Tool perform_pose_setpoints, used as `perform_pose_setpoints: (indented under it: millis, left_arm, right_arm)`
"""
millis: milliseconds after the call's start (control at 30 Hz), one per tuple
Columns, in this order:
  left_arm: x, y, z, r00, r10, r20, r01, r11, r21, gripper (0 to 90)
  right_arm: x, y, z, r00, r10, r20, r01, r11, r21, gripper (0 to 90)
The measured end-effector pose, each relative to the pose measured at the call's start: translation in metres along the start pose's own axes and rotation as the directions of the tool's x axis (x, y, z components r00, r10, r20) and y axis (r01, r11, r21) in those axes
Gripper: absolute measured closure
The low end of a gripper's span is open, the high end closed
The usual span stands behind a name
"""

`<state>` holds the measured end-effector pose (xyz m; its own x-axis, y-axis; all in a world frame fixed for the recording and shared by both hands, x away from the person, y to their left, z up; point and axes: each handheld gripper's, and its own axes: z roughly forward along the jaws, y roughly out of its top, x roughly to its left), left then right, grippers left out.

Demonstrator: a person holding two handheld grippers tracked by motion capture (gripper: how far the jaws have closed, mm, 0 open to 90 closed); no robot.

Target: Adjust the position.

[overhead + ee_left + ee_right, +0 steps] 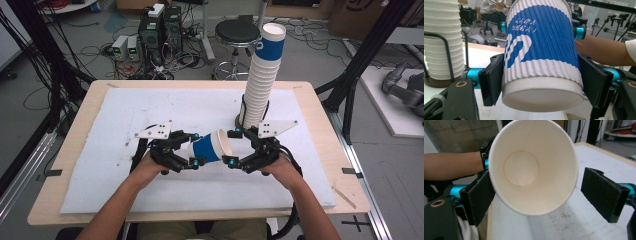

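Left gripper [192, 148] is clamped on the paper cup [210, 145] near its base: in the left gripper view both pads press flat on the ribbed wall of the cup [541, 52], one on each side, just above the smooth white bottom ring. The cup lies roughly level above the white mat [125, 115], held off the surface, base toward the left gripper, open mouth toward the right gripper [233, 148]. Right gripper has its jaws spread wide, nothing gripped. In the right gripper view the cup mouth [534, 167] sits between the two jaws: the rim looks to be against the pad at the picture's left or just beside it, can't tell which, and there's a clear gap to the pad at the picture's right. So the rim end is inside the right jaws but not pinched. In the high view the two grippers face each other near the person's edge of the table [75, 125], cup bridging them. The tall cup stack [262, 80] stands in its wire holder behind the right gripper, well apart from the held cup.
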<state>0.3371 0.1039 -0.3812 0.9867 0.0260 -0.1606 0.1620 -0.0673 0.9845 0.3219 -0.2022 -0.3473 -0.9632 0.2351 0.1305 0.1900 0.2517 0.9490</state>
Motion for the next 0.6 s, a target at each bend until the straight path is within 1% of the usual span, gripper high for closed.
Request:
perform_pose_setpoints:
  millis: [33,100,200,233,367,433,600]
  left_arm:
    - [-0.0004,-0.0002,0.0013,1.0000,0.003,0.006,-0.003,1.0000,0.006,27.0]
    - [-0.0013,-0.0002,0.0032,0.9999,0.005,0.010,-0.005,0.9999,0.013,26.9]
    - [-0.0006,-0.0008,0.0037,0.9999,0.008,0.010,-0.008,0.9997,0.025,26.9]
    - [-0.0007,-0.0011,0.0040,0.9999,0.004,0.012,-0.004,0.9997,0.024,26.9]
    - [-0.0009,-0.0015,0.0045,0.9998,0.005,0.017,-0.006,0.9993,0.036,27.1]
    - [-0.0008,-0.0020,0.0049,0.9998,0.007,0.016,-0.008,0.9986,0.052,27.6]
    - [-0.0009,-0.0034,0.0065,0.9999,-0.005,0.012,0.004,0.9961,0.088,28.2]
  right_arm:
    - [0.0001,-0.0005,0.0021,0.9998,0.013,-0.018,-0.012,1.000,0.013,13.0]
    - [0.0003,-0.0011,0.0051,0.9993,0.017,-0.035,-0.016,0.999,0.028,13.1]
    - [0.0008,-0.0012,0.0058,0.9989,0.029,-0.036,-0.028,0.999,0.040,13.8]
    - [0.0005,-0.0012,0.0053,0.9983,0.031,-0.049,-0.029,0.999,0.040,14.6]
    - [0.0000,-0.0008,0.0035,0.9980,0.029,-0.056,-0.026,0.998,0.050,16.2]
    - [0.0003,-0.0006,0.0032,0.9986,0.018,-0.050,-0.015,0.998,0.057,18.6]
    - [0.0000,-0.0003,0.0027,0.9986,0.021,-0.048,-0.016,0.995,0.102,21.0]
